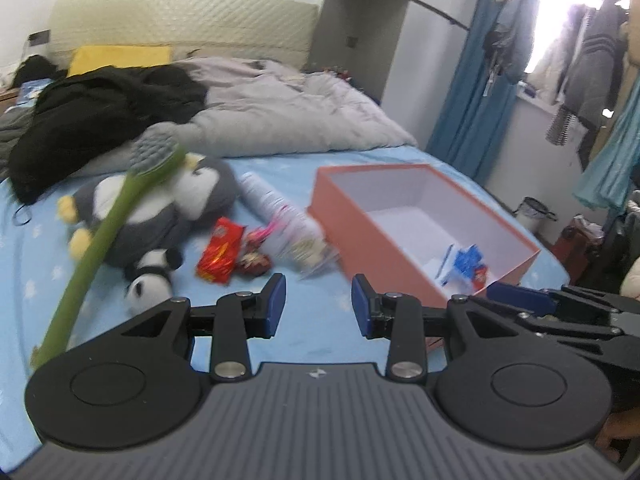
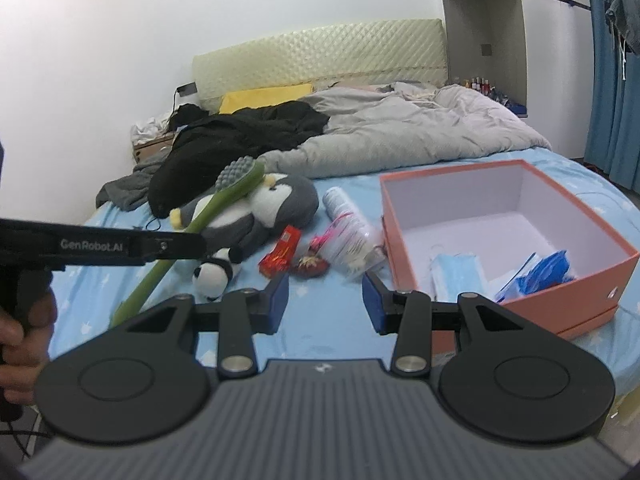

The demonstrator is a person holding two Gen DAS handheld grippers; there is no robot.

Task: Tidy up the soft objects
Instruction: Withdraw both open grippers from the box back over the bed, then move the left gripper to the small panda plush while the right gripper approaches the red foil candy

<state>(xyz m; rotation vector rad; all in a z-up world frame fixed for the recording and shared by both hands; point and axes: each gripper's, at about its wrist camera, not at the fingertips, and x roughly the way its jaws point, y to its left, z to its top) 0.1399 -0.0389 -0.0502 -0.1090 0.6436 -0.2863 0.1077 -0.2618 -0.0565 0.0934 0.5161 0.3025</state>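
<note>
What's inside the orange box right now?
The box holds a light blue face mask and blue-and-white packets. Its near wall hides part of the floor, and whatever lies under the packets cannot be seen.

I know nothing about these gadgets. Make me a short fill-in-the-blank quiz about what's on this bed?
1. The open box has walls coloured ____ on the outside.
2. The small black-and-white plush is a ____.
3. The long green brush leans across the grey ____ plush.
4. Both the left gripper and right gripper hold ____.

Missing words: orange; panda; penguin; nothing
</note>
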